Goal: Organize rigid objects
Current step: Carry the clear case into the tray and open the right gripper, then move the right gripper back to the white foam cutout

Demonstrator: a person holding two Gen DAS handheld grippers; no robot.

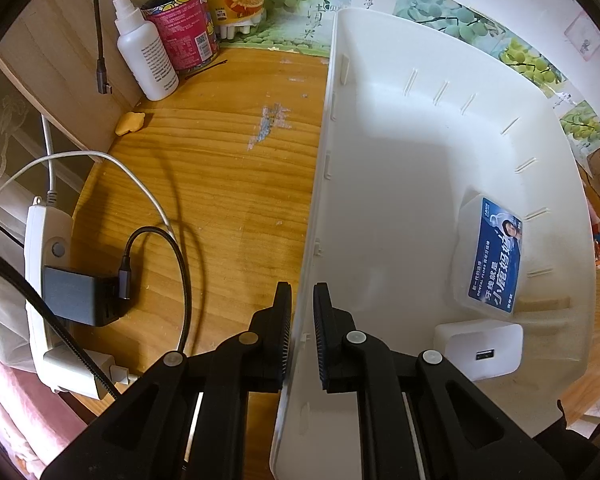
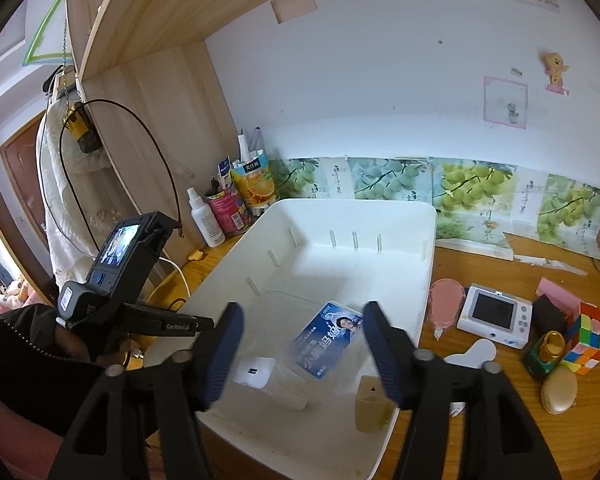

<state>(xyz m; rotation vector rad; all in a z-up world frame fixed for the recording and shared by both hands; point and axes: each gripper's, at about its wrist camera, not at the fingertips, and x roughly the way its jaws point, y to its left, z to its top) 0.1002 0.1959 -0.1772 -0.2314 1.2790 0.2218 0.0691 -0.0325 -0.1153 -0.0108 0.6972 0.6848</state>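
Note:
A white plastic bin [image 2: 428,240] stands on the wooden desk. My left gripper [image 1: 302,336] is shut on the bin's left wall [image 1: 320,184], one finger outside and one inside. In the bin lie a clear floss box with a blue label [image 2: 326,338] [image 1: 496,264], a white USB charger [image 2: 254,372] [image 1: 480,350] and a small beige box [image 2: 370,404]. My right gripper [image 2: 303,320] hangs open above the bin's near half, with nothing between its fingers. A hand in a dark sleeve [image 2: 28,344] holds the left gripper at the bin's left rim.
Right of the bin lie a pink case [image 2: 444,306], a white device with a screen [image 2: 496,314], a Rubik's cube [image 2: 588,336], a green box [image 2: 540,360] and a beige oval [image 2: 558,390]. Left of it: spray bottle [image 1: 146,56], pen can [image 1: 184,32], power strip [image 1: 48,280], cables.

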